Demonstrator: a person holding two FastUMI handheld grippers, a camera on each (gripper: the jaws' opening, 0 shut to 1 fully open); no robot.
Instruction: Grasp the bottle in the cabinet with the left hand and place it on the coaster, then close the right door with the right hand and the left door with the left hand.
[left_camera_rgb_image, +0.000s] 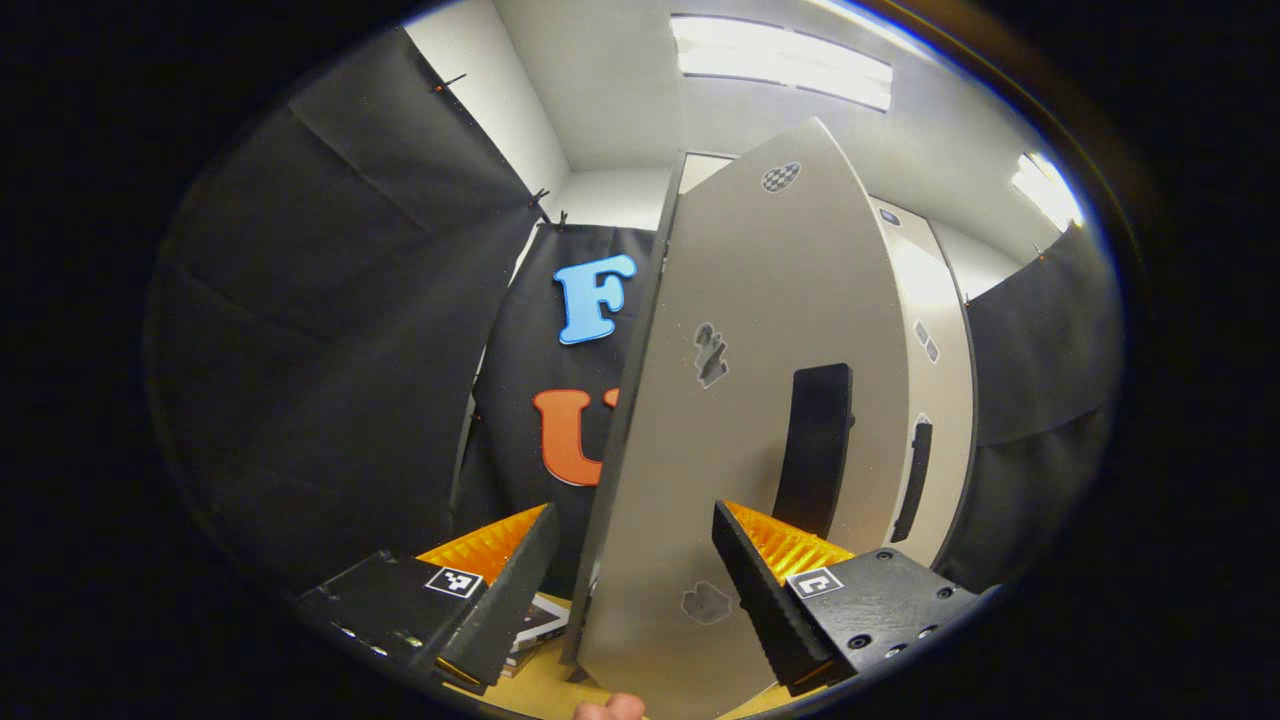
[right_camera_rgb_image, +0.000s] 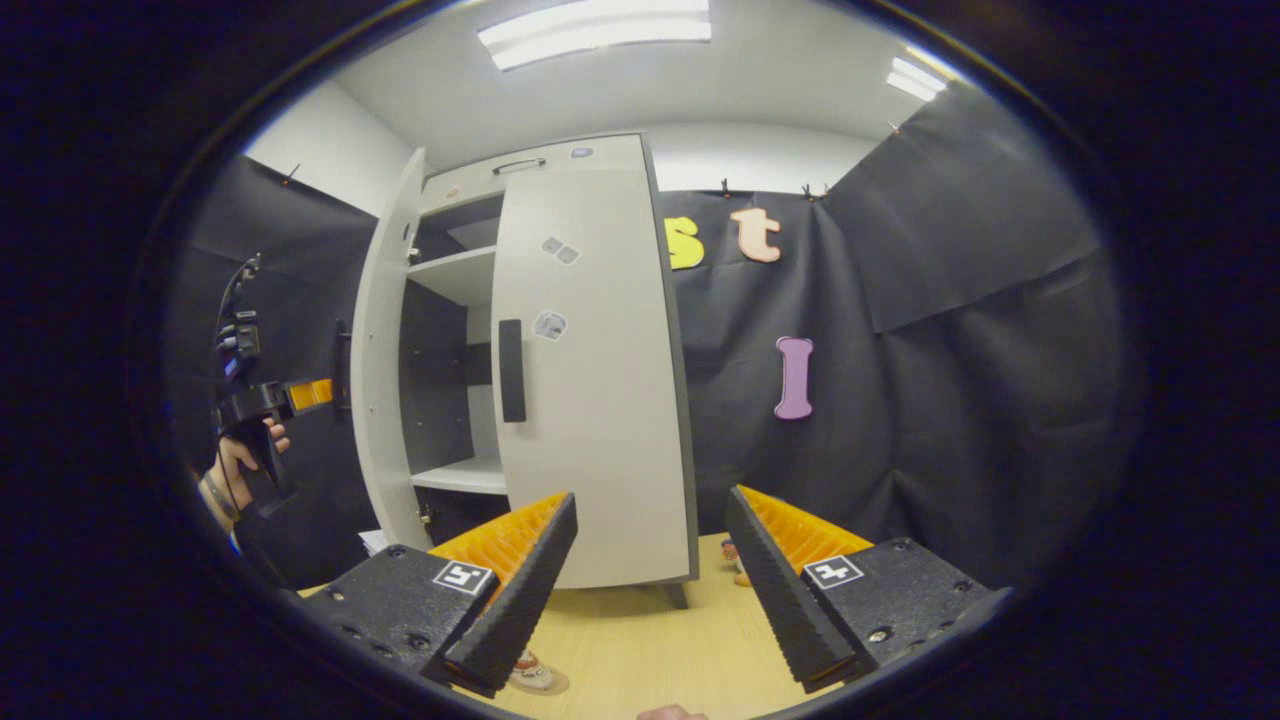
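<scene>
- Looks like you're on the last step. In the right gripper view the right door (right_camera_rgb_image: 590, 370) sits flush against the cabinet (right_camera_rgb_image: 530, 160), while the left door (right_camera_rgb_image: 375, 380) hangs wide open, edge toward that camera.
- Your left gripper (left_camera_rgb_image: 630, 560) is right up at that left door (left_camera_rgb_image: 740, 420). Its jaws stand apart with the door's edge running down between them, but I can't tell if either finger is actually touching the panel. It isn't clamped on anything.
- From the right gripper view you can also see your left hand (right_camera_rgb_image: 235, 460) holding the left gripper (right_camera_rgb_image: 310, 392) out behind the open door, on its outer face.
- Your right gripper (right_camera_rgb_image: 650, 580) hangs back over the counter (right_camera_rgb_image: 650, 640), jaws apart, empty.
- The bottle: the shelves visible through the gap look bare. There's something small on a coaster (right_camera_rgb_image: 535, 678) at the bottom of the right gripper view, just past the left finger, but it's too cropped to say for sure it's the bottle.
- Next move, I'd guess: push the left door on its outer face, near the dark handle (left_camera_rgb_image: 815, 450), and swing it toward the cabinet until it meets the right door. Keep the fingers clear of the closing gap.
- Surface and room: light wood counter, the cabinet stands on it on short legs, black cloth walls around, white ceiling with strip lights (right_camera_rgb_image: 595, 30).
</scene>
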